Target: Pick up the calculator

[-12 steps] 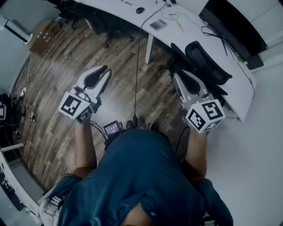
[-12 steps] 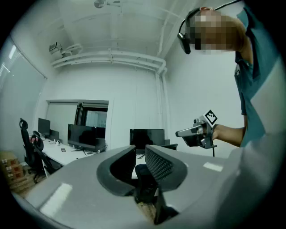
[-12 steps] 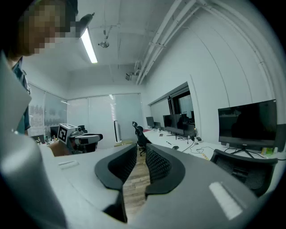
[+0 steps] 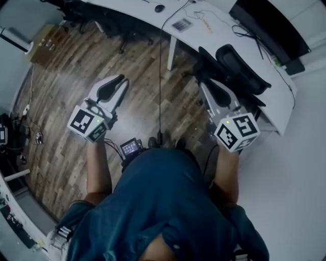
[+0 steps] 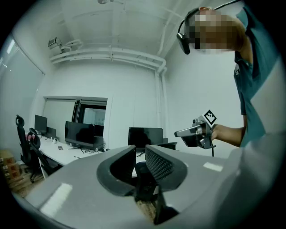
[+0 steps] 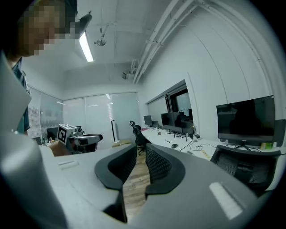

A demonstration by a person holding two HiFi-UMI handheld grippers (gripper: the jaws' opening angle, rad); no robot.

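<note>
A small grey calculator (image 4: 182, 24) lies on the white desk (image 4: 224, 30) at the top of the head view, next to a cable and far from both grippers. My left gripper (image 4: 121, 81) hangs level over the wooden floor, jaws shut with nothing between them; in its own view the left gripper (image 5: 140, 151) faces the far desks. My right gripper (image 4: 208, 85) is held beside a black office chair (image 4: 237, 66) and tilts slightly down. Its pads stand close together and hold nothing; in its own view the right gripper (image 6: 140, 151) looks along the floor.
A mouse (image 4: 160, 8) and loose cables lie on the desk, with a dark monitor (image 4: 270, 23) at its right end. More chairs (image 4: 127, 30) stand by the desk. A cardboard box (image 4: 48, 43) sits at the left. A hanging cable (image 4: 160, 76) runs between the grippers.
Both grippers keep their places and stay shut. Only the head view has shifted slightly.
</note>
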